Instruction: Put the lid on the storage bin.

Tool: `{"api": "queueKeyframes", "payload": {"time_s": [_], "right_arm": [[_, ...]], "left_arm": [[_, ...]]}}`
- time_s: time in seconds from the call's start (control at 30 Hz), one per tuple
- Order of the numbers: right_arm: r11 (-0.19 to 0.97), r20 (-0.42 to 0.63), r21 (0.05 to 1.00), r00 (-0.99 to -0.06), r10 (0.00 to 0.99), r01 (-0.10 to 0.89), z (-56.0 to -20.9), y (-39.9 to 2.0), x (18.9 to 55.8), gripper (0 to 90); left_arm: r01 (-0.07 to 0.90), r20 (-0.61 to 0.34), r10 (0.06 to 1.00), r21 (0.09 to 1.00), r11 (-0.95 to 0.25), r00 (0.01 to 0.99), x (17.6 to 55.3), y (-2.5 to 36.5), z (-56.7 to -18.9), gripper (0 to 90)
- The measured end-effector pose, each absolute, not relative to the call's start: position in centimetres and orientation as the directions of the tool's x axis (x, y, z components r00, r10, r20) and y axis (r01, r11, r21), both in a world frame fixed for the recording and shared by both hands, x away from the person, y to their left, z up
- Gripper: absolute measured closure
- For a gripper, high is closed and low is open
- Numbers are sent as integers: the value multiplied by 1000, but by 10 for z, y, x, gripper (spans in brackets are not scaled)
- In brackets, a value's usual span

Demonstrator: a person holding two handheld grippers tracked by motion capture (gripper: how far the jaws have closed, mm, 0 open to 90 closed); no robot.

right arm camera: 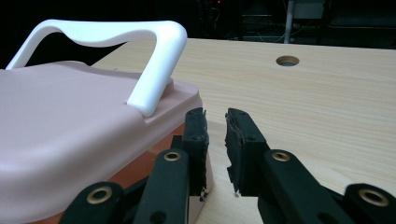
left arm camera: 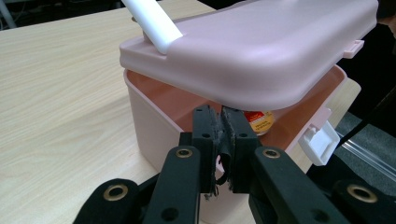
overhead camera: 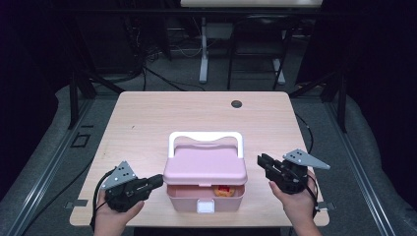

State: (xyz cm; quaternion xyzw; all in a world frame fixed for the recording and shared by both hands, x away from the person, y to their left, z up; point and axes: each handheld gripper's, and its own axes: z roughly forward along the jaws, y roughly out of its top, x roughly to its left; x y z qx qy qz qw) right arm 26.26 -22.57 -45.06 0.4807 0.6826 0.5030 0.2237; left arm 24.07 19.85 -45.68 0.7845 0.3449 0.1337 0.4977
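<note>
A pink box [overhead camera: 183, 200] with a white handle [overhead camera: 205, 136] stands at the table's front centre. Its lid [overhead camera: 205, 166] is raised at the front, and a small jar [overhead camera: 223, 191] with a yellow label shows inside. A white latch [overhead camera: 205, 207] hangs on the front wall. My left gripper [overhead camera: 158, 180] is shut, with its tips [left arm camera: 222, 112] just under the lid's [left arm camera: 261, 46] left front edge, above the box rim. Whether they touch the lid I cannot tell. My right gripper [overhead camera: 260, 160] hovers beside the box's right side, jaws slightly apart [right arm camera: 215, 114] with nothing between them.
The light wooden table [overhead camera: 147, 123] has a round cable hole [overhead camera: 236, 103] at the back right. Beyond the far edge stand a white table leg [overhead camera: 203, 59] and dark frames on a grey floor. Cables trail from both grippers.
</note>
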Motion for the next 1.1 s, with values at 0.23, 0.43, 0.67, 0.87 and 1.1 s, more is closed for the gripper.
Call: {"api": "queueKeyframes", "payload": {"time_s": [0.23, 0.43, 0.67, 0.87, 1.1], "right_arm": [[35, 175, 901, -435, 883, 433, -452, -227, 263, 775], [32, 177, 901, -434, 883, 432, -452, -228, 263, 775], [31, 178, 901, -435, 883, 433, -452, -227, 263, 775], [32, 178, 901, -433, 884, 433, -453, -227, 263, 775], [37, 175, 900, -436, 883, 435, -453, -226, 263, 771]], "left_arm": [[416, -136, 673, 867, -275, 727, 239, 199, -463, 845], [430, -148, 674, 861, -272, 724, 237, 202, -468, 849], [434, -152, 681, 861, -265, 717, 238, 202, -470, 850], [440, -153, 689, 859, -262, 708, 241, 204, -473, 845], [451, -162, 708, 860, -241, 688, 249, 209, -469, 781]]}}
